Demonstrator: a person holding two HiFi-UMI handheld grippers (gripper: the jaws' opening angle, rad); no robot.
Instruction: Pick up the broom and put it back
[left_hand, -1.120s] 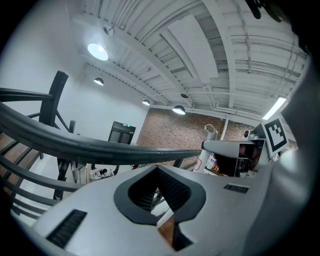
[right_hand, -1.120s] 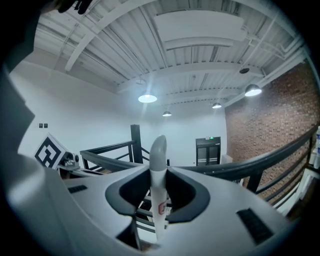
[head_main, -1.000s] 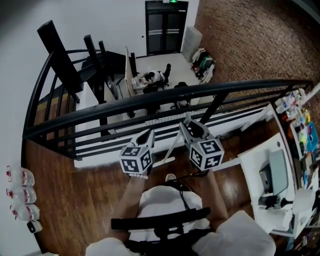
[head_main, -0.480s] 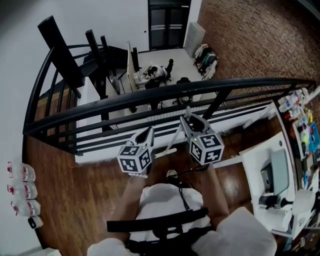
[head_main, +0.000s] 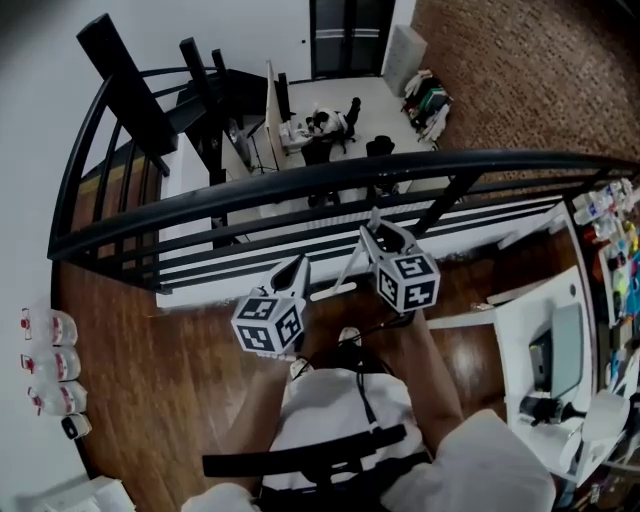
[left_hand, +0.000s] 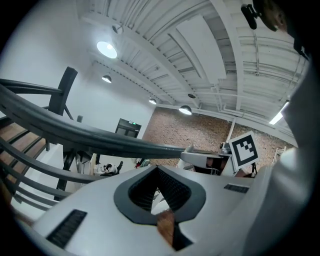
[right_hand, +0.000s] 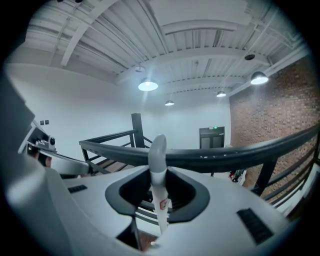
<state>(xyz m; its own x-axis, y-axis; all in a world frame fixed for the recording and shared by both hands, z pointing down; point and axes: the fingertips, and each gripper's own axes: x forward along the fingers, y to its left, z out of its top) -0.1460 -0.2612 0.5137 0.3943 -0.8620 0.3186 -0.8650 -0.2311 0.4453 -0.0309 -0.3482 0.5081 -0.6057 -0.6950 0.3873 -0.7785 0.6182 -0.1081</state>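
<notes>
**A:** Head view first. Where is the broom?

**B:** Its white handle (head_main: 352, 268) slants up from near the person's feet into the right tongs (head_main: 380, 236), close to the black railing (head_main: 300, 190). The bristle end is hidden. My guess is it's carried steeply so it stays clear of the rail.

**A:** And the left tongs (head_main: 299, 266)?

**B:** Just beside the handle, not touching it.

**A:** Left gripper view?

**B:** Tips drawn together with nothing between them. Wooden floor shows through the hollow below. Probably kept free to steady the handle later.

**A:** Right gripper view?

**B:** Clenched on the handle, whose rounded top stands above the pads with the railing behind. Gripping near the top likely lets the broom hang plumb for setting down.
</notes>
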